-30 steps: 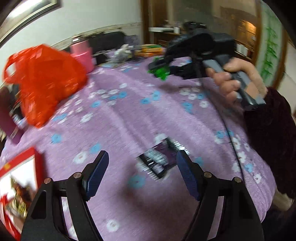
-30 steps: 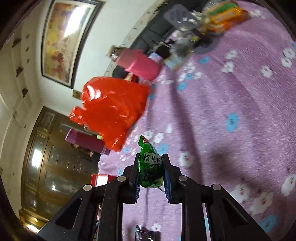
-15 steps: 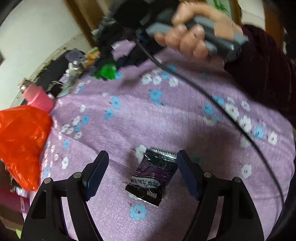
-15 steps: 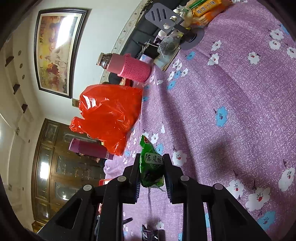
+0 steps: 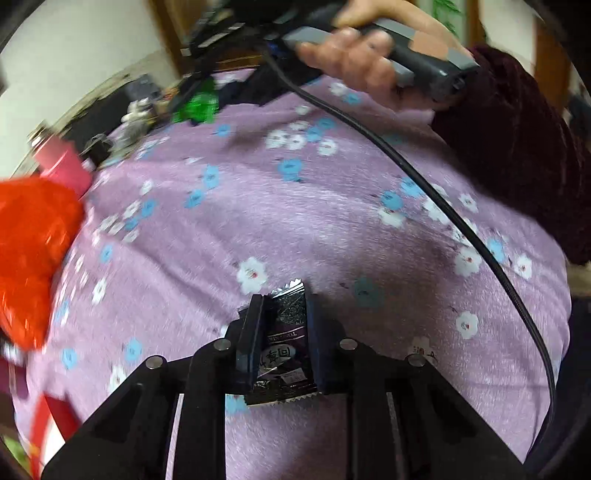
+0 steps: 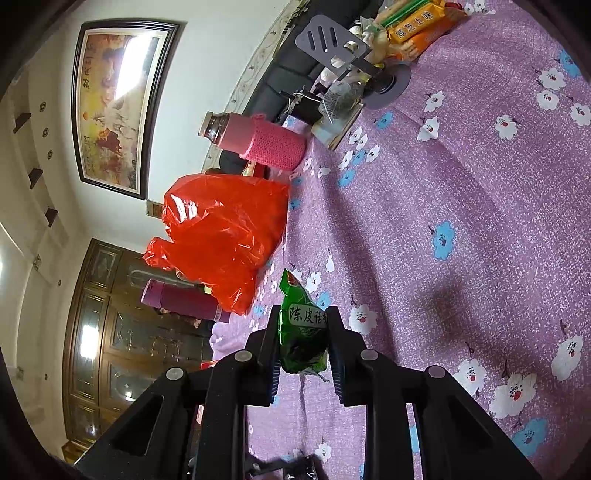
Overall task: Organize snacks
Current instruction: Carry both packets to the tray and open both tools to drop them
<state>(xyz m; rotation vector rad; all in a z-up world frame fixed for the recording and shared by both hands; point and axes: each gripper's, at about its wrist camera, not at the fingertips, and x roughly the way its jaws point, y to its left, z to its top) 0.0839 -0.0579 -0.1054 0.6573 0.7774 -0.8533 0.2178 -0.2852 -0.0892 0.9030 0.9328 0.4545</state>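
- Left gripper [image 5: 282, 325] has just been closing its jaws, and the dark purple snack packet [image 5: 284, 343] now sits pinched between the two pads, lying on the purple flowered tablecloth [image 5: 258, 206] with its crimped ends sticking out front and back.
- Right gripper [image 6: 303, 339] is narrow too, clamped on a green snack packet [image 6: 302, 332] that it holds clear above the cloth.
- Lifting well, I would judge, means going straight up first: the purple packet is thin and slick (foil wrappers like this slip easily), so a firm, steady squeeze matters more than speed.
- Its grip runs across the packet's width near the middle, which should keep it from drooping or twisting out on the way up.
- One hazard is the black cable [image 5: 424, 184] trailing across the cloth from the right hand [image 5: 365, 55]; the left should keep off it while carrying.
- Where it ought to go I cannot tell; the red plastic bag [image 6: 221, 236] stands well apart to one side and looks a likely home.
- Writing: the green packet reads "陈皮话", with a further character hidden by the pad.
- The purple packet shows white Chinese characters upside down and a small line of Latin letters, too blurred to read with certainty.
- Farther off, by a pink flask [image 6: 258, 140], an orange snack pack [image 6: 417, 26] bears Chinese print that seems to read "咸芝士味".
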